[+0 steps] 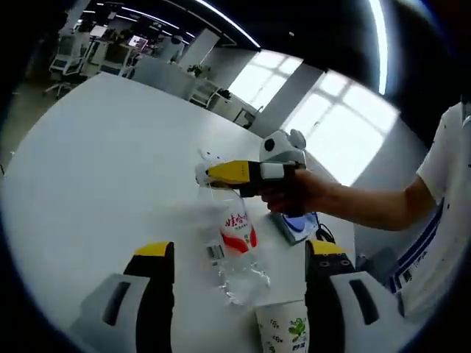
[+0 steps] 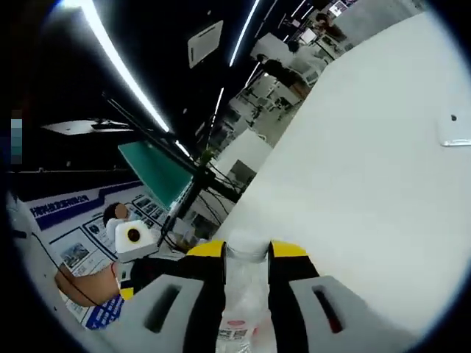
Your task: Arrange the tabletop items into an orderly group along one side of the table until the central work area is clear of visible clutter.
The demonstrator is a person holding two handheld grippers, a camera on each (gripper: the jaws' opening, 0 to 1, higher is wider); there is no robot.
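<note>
Left gripper view: left hand-held gripper (image 1: 239, 268) hanging open over table (image 1: 110, 162), paper cup (image 1: 283, 327) and water bottle (image 1: 232, 239) lying between jaws, bottle's long axis running away toward cap.

Right gripper view: right hand-held gripper (image 2: 246, 268) clamping bottle neck, so right hand nearer.

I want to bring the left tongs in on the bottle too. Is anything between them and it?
Nothing visible: the clear bottle lies on the white table just beyond the open left tongs, with the right tongs shut on its cap end. A paper cup sits nearer, slightly right.
</note>
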